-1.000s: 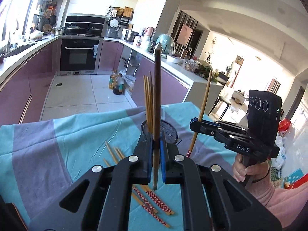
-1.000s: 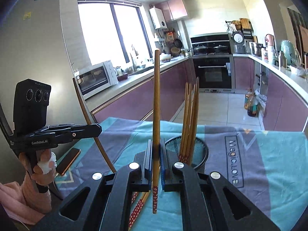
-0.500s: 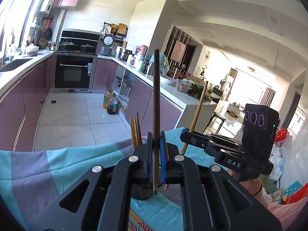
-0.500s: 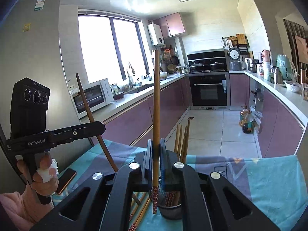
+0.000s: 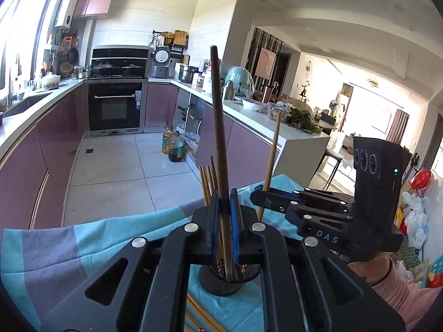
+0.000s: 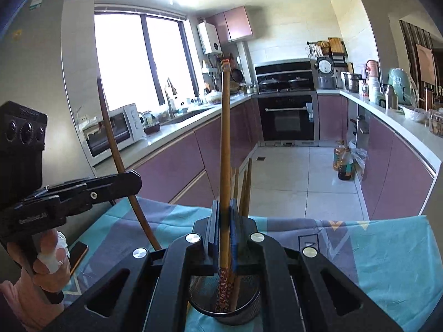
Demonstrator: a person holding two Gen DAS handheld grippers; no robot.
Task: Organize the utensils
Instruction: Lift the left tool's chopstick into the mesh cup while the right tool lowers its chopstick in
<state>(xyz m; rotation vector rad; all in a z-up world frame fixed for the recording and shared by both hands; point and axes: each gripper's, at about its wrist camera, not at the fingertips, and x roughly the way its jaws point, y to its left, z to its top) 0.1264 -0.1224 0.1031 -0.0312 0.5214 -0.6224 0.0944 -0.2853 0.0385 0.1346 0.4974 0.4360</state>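
Note:
My left gripper (image 5: 224, 221) is shut on a dark brown chopstick (image 5: 218, 127) held upright, its lower end down inside the black mesh holder (image 5: 216, 285). My right gripper (image 6: 224, 227) is shut on a light brown chopstick (image 6: 225, 144) whose red patterned tip hangs in the same holder (image 6: 249, 311). Several chopsticks (image 6: 245, 188) stand in the holder. Each view shows the other gripper beside the holder: the right gripper (image 5: 259, 197) with its chopstick (image 5: 272, 155), and the left gripper (image 6: 134, 178) with its chopstick (image 6: 110, 138).
A teal and grey tablecloth (image 5: 83, 249) covers the table. Loose chopsticks (image 5: 198, 318) lie on it in front of the holder. A phone (image 6: 79, 251) lies on the cloth at the left. A person's hand (image 6: 47, 265) grips the left tool. Kitchen counters and floor lie beyond the table edge.
Both grippers have closed in on the holder with their chopsticks. The holder now sits right under both pairs of jaws, and the chopstick tips reach into it.

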